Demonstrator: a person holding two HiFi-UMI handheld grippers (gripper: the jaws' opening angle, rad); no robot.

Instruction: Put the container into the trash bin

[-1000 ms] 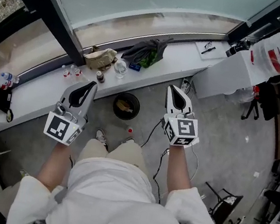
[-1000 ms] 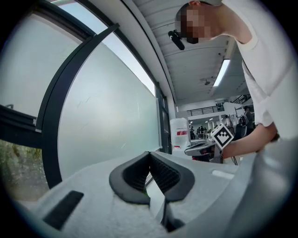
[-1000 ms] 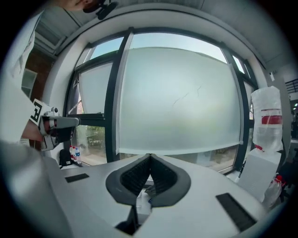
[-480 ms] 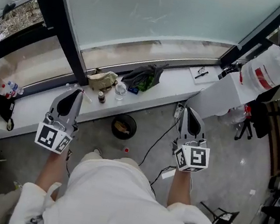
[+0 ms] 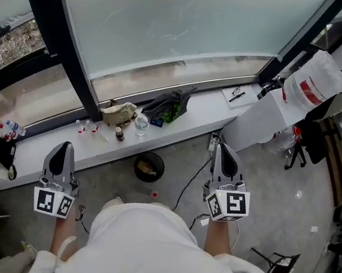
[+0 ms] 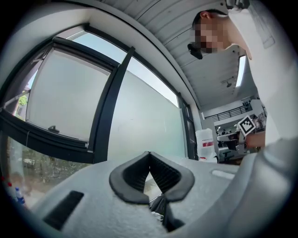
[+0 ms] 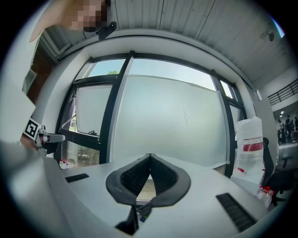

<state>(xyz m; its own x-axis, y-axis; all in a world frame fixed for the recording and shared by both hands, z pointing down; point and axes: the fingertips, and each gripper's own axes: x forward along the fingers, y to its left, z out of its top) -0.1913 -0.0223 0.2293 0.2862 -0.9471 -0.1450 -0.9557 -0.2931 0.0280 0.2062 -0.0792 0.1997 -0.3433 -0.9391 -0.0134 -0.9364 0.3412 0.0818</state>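
A round black trash bin (image 5: 148,167) stands on the floor below the white ledge (image 5: 199,115), with something yellowish lying inside it. On the ledge sit a clear container (image 5: 141,122), a small dark bottle (image 5: 119,134) and a beige pouch (image 5: 118,113). My left gripper (image 5: 62,147) hangs left of the bin, jaws together and empty; in the left gripper view (image 6: 149,154) it faces the window. My right gripper (image 5: 222,148) is right of the bin, also shut on nothing, and points at the glass in its own view (image 7: 149,156).
A dark cloth (image 5: 168,104) with a green item lies on the ledge. A white cabinet carrying a big bottle with a red label (image 5: 311,80) stands at the right. A cable (image 5: 189,175) and a small red bit (image 5: 154,194) lie on the floor. Black window posts (image 5: 58,33) rise behind.
Both grippers have drawn back from the bin and risen. The left one swung out to the left, the right one to the right. Neither has opened.
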